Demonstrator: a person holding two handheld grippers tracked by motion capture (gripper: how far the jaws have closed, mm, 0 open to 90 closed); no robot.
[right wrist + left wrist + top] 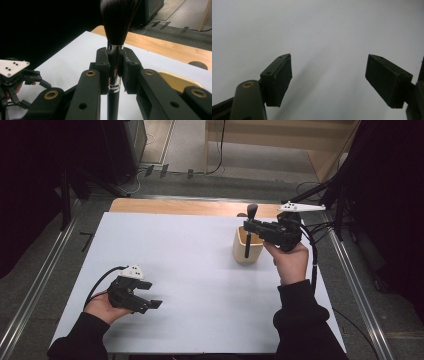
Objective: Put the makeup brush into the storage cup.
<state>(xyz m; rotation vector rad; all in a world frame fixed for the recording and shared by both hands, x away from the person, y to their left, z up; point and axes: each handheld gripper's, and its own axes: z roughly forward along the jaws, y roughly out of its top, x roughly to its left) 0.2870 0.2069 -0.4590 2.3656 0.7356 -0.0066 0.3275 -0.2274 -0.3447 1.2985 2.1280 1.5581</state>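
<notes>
Right gripper (115, 75) is clamped on a makeup brush (117, 27) at the metal ferrule, pads pressed on both sides, bristles up, handle hanging down. High view puts the brush (249, 227) upright over the wooden cup (248, 251) at the table's (190, 270) far right, with the handle end at or just inside the cup mouth; can't tell whether it touches the bottom or the wall.

Left gripper (146, 295) sits low at the near left, well apart from the cup. Its jaws are spread wide with nothing between them, just bare white tabletop in the left gripper view.

Step in hand, as I read it: drop the brush handle-first into the cup.

How to do it well:
- keep the handle vertical and centred over the opening, clear of the rim
- lower straight down, no sideways drag; the cup looks light and could tip or slide
- don't let go until the handle is deep enough that the cup wall will catch it
- open slowly, then back out upward so the pads don't snag the bristles
- left can steady the cup if it shifts
</notes>
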